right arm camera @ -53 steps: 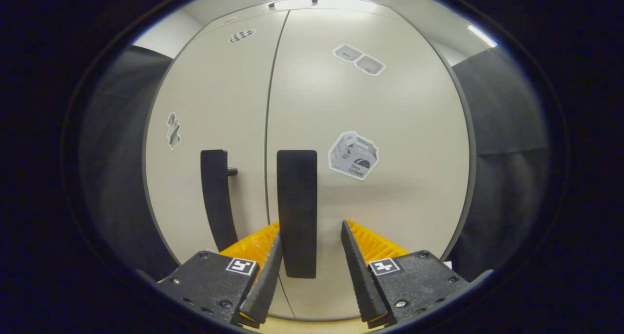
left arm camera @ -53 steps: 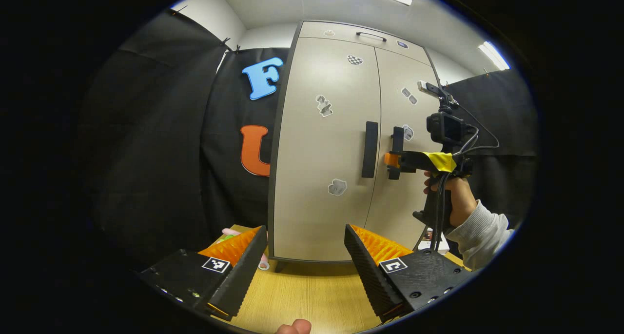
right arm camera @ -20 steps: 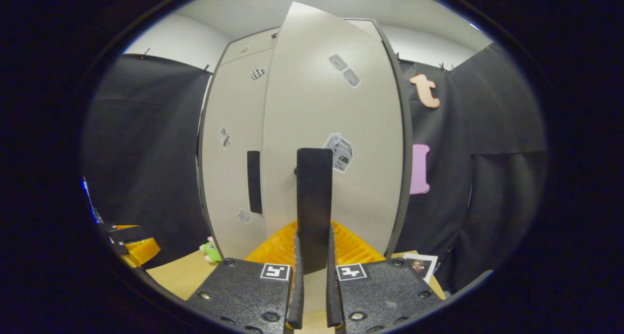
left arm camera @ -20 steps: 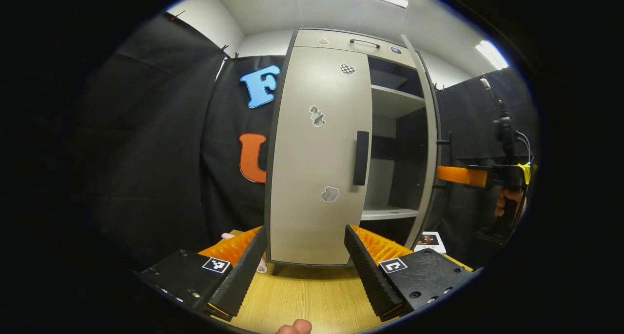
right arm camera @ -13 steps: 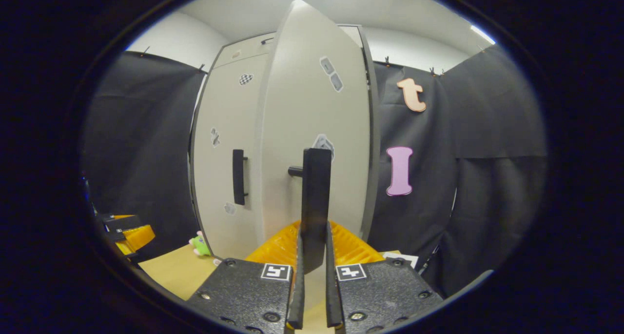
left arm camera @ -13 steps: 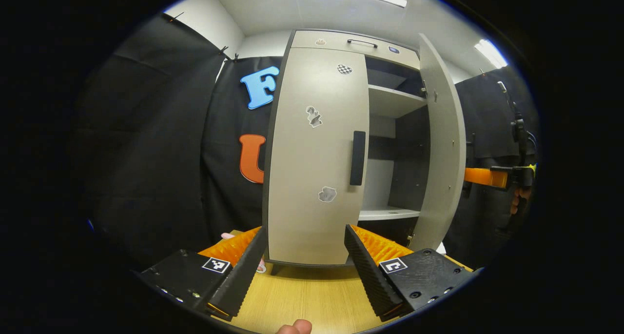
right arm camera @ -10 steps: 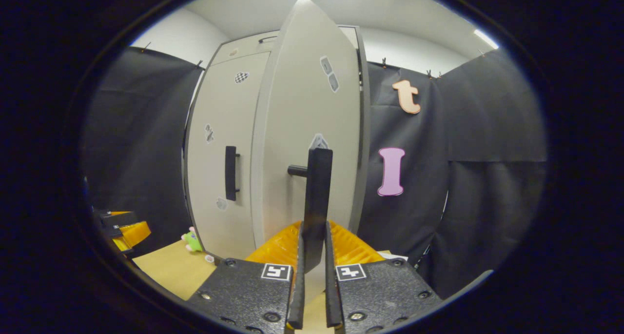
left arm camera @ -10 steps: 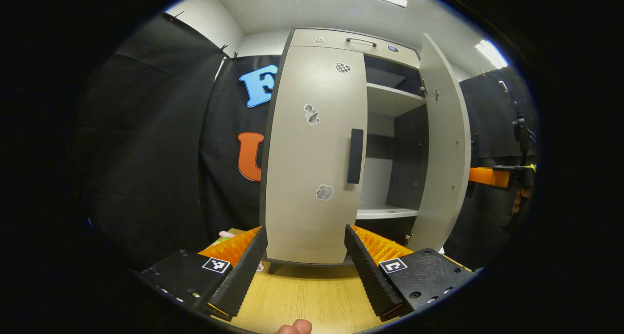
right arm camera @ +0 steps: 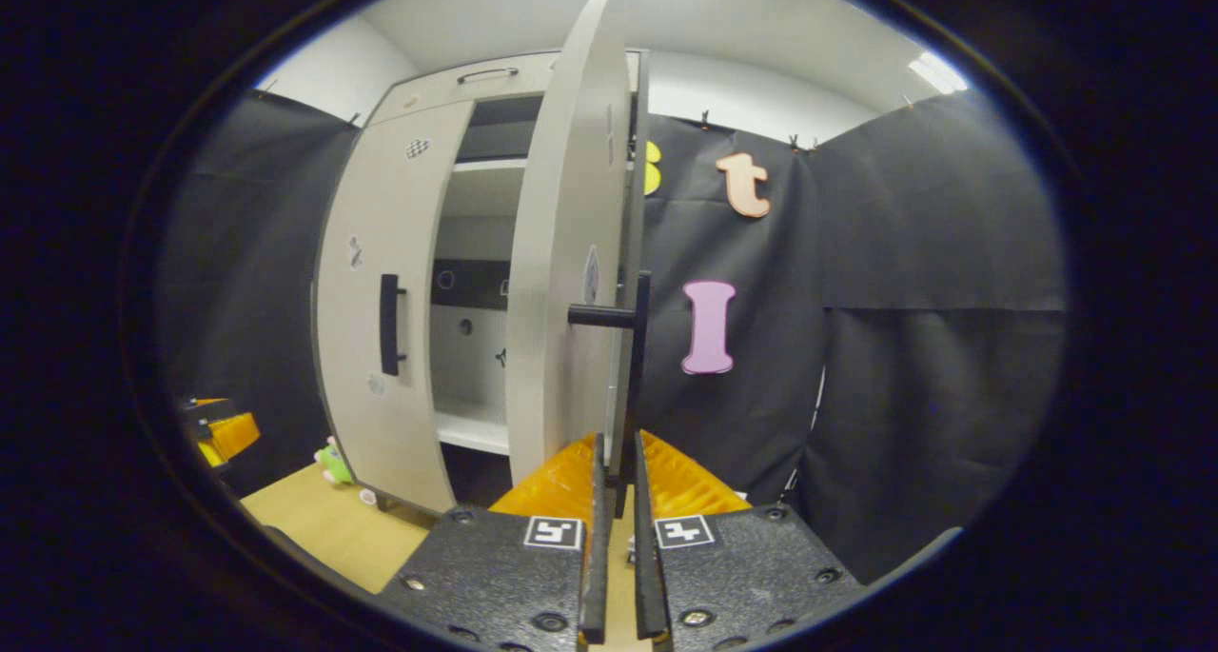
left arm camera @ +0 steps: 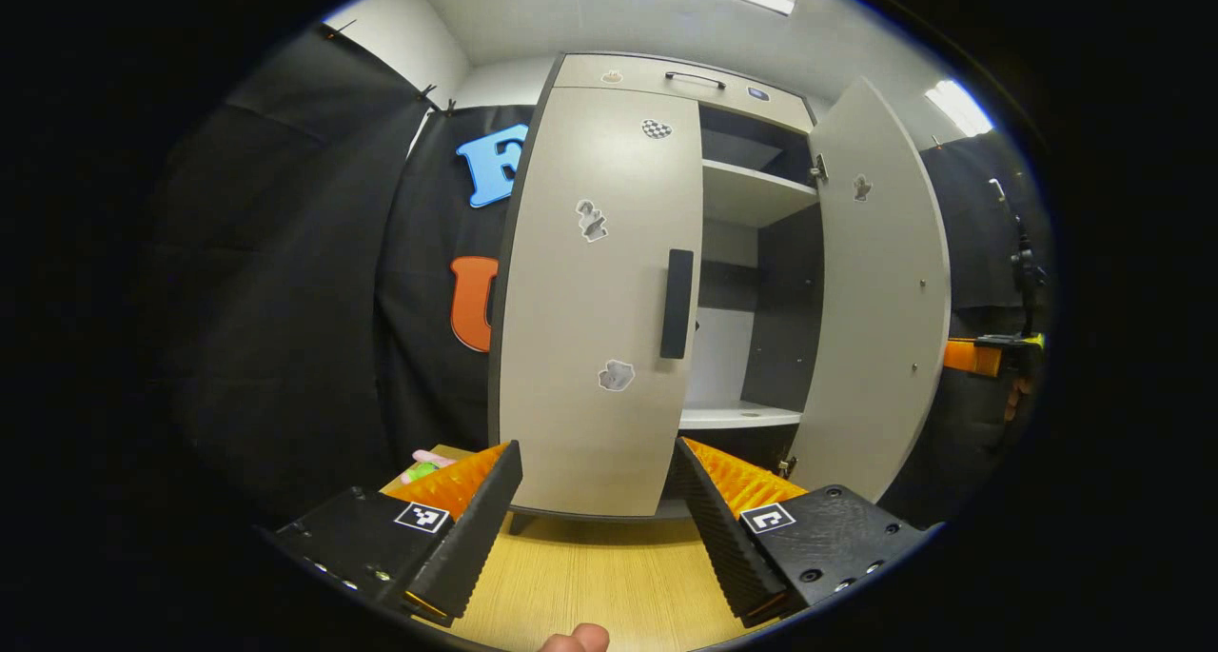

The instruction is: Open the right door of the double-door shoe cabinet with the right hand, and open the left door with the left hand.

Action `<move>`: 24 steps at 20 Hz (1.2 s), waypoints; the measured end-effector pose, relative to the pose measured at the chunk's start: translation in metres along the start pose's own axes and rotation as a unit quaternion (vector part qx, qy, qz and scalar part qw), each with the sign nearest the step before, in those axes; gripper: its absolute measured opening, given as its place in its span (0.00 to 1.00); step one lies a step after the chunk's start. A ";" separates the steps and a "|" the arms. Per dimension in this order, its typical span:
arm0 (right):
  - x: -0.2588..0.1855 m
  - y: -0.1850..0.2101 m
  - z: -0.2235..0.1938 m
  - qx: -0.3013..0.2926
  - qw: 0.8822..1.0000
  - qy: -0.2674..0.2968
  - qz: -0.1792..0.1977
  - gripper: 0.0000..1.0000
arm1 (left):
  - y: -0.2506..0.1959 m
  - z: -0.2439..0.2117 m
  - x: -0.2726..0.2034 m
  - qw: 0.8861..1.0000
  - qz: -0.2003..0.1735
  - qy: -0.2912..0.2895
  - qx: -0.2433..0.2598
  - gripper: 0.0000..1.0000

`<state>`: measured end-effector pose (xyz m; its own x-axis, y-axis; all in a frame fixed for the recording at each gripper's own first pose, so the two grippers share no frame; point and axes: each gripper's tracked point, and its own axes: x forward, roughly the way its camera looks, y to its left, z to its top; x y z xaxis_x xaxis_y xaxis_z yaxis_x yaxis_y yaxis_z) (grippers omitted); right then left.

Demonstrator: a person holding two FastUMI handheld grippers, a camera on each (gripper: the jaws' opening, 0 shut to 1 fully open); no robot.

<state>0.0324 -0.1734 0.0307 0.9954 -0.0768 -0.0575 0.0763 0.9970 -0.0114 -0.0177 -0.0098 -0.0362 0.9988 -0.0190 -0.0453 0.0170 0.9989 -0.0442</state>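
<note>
In the left gripper view, the left gripper (left arm camera: pixel 598 500) hangs with its fingers spread wide before the tall beige double-door shoe cabinet (left arm camera: pixel 609 281), clear of the closed left door's black bar handle (left arm camera: pixel 677 304). The right door (left arm camera: pixel 880 290) stands swung open.

In the right gripper view, the right gripper (right arm camera: pixel 617 500) is clamped on the right door's black handle (right arm camera: pixel 639 366), the door edge-on.

Two doors (left arm camera: pixel 599 300), two handles (left arm camera: pixel 677 304), perhaps two shelves (left arm camera: pixel 752 195).
</note>
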 end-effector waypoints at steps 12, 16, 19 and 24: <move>-0.024 -0.022 0.002 0.015 0.999 -0.007 -0.037 0.07 | 0.013 0.006 -0.001 1.000 0.021 -0.009 0.014 0.95; -0.076 0.035 -0.005 0.016 0.999 -0.032 -0.008 0.04 | 0.016 0.010 0.005 0.999 0.028 -0.016 0.021 0.95; -0.085 0.071 -0.027 -0.003 0.999 -0.024 0.030 0.04 | 0.001 0.022 0.019 1.000 0.008 -0.024 0.013 0.95; -0.077 0.103 -0.055 -0.020 0.998 0.008 0.052 0.66 | -0.026 0.032 0.046 0.999 -0.018 -0.031 0.009 0.95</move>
<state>-0.0397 -0.0648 -0.0212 0.9967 0.0272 -0.0766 -0.0306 0.9986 -0.0436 0.0291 -0.0354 -0.0050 0.9985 -0.0526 0.0173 0.0530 0.9983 -0.0258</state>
